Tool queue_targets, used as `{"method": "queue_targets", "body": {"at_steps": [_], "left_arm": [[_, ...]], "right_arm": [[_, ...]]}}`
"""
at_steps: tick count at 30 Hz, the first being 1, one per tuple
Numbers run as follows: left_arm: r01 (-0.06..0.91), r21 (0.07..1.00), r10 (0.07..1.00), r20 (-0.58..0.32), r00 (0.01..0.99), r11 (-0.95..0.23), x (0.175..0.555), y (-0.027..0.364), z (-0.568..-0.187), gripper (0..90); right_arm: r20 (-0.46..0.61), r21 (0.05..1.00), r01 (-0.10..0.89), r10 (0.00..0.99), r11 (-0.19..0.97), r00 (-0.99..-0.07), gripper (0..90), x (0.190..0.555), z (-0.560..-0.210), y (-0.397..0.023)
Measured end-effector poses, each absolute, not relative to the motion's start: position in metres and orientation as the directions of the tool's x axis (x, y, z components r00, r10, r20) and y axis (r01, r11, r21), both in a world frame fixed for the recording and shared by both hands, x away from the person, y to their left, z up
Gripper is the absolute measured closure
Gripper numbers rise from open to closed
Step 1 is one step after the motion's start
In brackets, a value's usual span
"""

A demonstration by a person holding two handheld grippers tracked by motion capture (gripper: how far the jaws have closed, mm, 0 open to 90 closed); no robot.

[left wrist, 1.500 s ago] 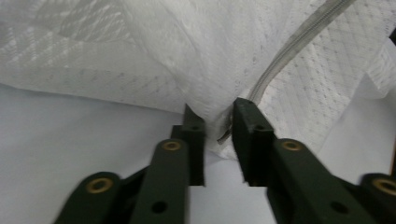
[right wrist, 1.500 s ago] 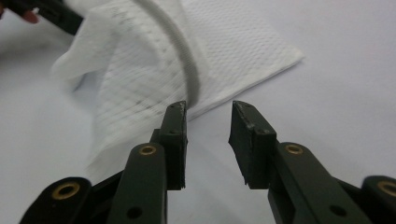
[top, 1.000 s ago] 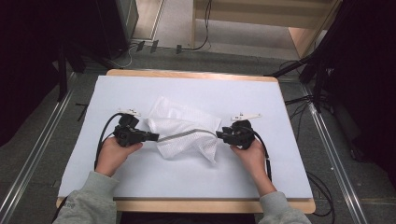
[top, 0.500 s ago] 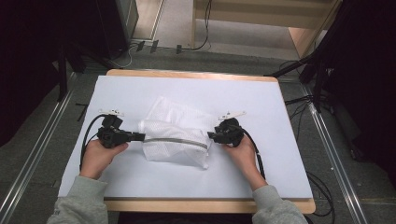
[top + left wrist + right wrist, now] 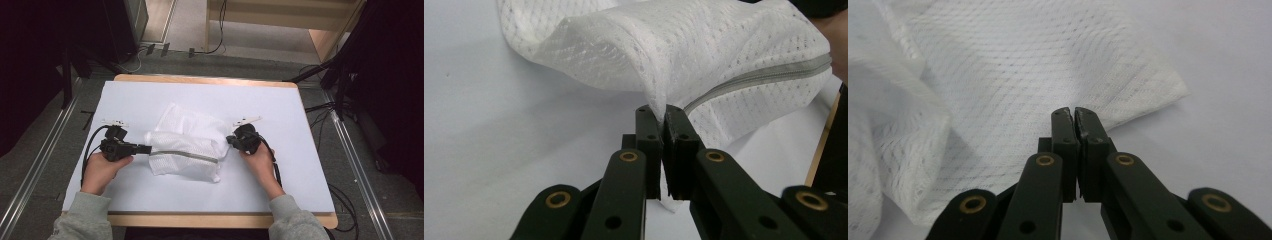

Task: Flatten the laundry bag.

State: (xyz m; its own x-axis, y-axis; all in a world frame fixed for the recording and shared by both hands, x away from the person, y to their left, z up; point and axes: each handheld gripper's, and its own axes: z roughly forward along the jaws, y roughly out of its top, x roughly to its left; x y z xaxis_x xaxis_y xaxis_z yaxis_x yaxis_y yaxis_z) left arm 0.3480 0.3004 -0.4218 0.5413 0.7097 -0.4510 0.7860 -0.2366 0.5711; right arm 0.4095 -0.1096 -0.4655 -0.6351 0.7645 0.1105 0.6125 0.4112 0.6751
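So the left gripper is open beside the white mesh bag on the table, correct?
Not open: the left gripper view shows the left gripper shut, pinching a fold of the white mesh bag that lies on the table.

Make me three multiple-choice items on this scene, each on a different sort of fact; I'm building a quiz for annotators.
1. Where does the mesh bag lie?
A. Between the left gripper and the right gripper
B. At the far left corner
C. On the floor

2. What colour is the bag's zipper?
A. Red
B. Grey
C. Black

3. How do the left gripper's jaws stand?
A. Wide open
B. Shut on nothing
C. Shut on the bag's mesh

Key: 1 A, it lies on the table with a gripper at each end; 2 B, a grey line crosses the white mesh; 3 C, fabric is pinched between closed jaws.
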Motion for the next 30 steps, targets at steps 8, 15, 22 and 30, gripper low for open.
{"method": "queue_targets", "body": {"at_steps": [8, 15, 22, 30], "left_arm": [[0.797, 0.554, 0.714, -0.454, 0.533, -0.242, 0.346, 0.300, -0.425, 87.5], [0.810, 0.536, 0.720, -0.461, 0.519, -0.240, 0.347, 0.300, -0.431, 87.4], [0.831, 0.510, 0.742, -0.464, 0.484, -0.224, 0.353, 0.305, -0.439, 87.3], [0.842, 0.489, 0.775, -0.432, 0.460, -0.228, 0.362, 0.306, -0.448, 86.7]], "right_arm": [[0.165, 0.686, 0.652, 0.805, 0.321, -0.570, 89.6, 0.433, -0.461, -0.139], [0.190, 0.691, 0.671, 0.826, 0.271, -0.530, 89.9, 0.452, -0.459, -0.154], [0.193, 0.689, 0.679, 0.839, 0.254, -0.509, 90.0, 0.472, -0.461, -0.158], [0.151, 0.684, 0.680, 0.860, 0.265, -0.487, 90.0, 0.483, -0.468, -0.155]]}}
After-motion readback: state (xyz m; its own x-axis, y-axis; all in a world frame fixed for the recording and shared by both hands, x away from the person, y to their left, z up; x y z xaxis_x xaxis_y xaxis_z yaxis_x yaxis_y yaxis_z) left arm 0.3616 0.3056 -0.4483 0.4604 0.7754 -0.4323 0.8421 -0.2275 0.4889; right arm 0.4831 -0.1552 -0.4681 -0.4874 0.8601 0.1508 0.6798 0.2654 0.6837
